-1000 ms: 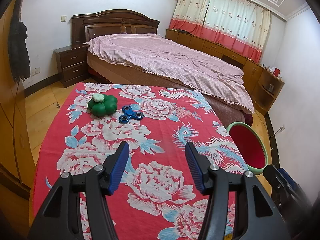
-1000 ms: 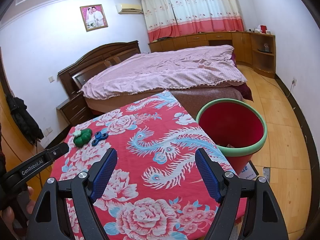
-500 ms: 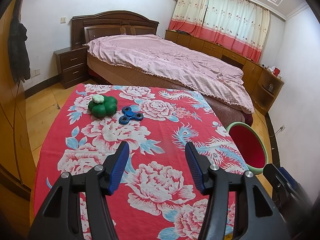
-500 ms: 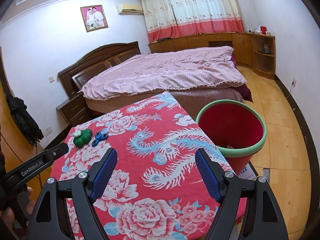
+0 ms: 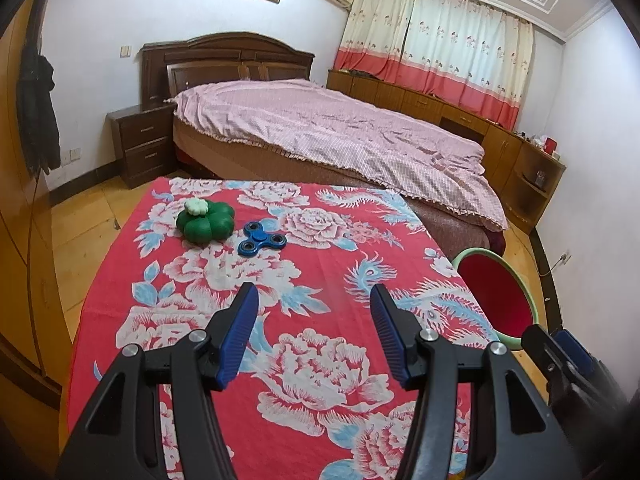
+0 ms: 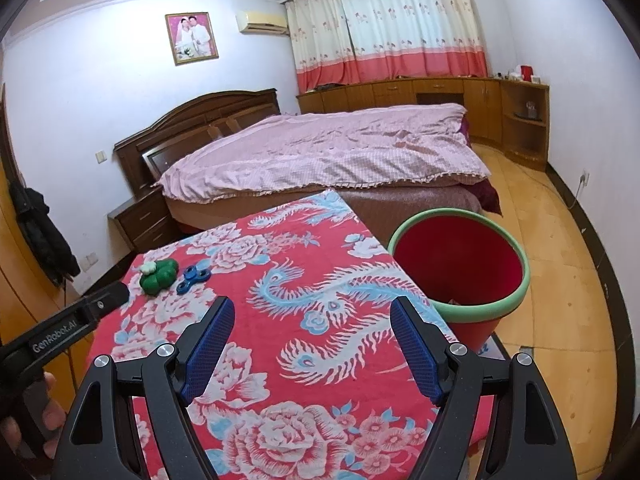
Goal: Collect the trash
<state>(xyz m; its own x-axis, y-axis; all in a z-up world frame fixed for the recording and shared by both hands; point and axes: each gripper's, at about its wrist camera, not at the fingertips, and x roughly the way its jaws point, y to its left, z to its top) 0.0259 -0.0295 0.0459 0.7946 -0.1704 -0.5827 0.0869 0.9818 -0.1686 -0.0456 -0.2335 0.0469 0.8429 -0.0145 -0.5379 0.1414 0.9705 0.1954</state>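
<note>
A green pumpkin-shaped toy with a white top [image 5: 205, 223] [image 6: 158, 275] and a blue fidget spinner [image 5: 261, 239] [image 6: 193, 277] lie at the far left of the table with the red flowered cloth [image 5: 320, 280] [image 6: 280, 320]. My left gripper [image 5: 314, 332] hovers open over the near part of the cloth, well short of both, nothing between its fingers. My right gripper [image 6: 312, 344] is open and empty too, above the table's right side. A red bin with a green rim [image 6: 460, 268] [image 5: 498, 298] stands on the floor off the table's right edge.
A bed with a pink cover [image 5: 340, 132] runs just beyond the table's far edge. A dark nightstand [image 5: 140, 144] stands at the left of the bed. Wooden cabinets [image 6: 440, 96] line the curtained wall. Wooden floor [image 6: 560, 280] lies right of the bin.
</note>
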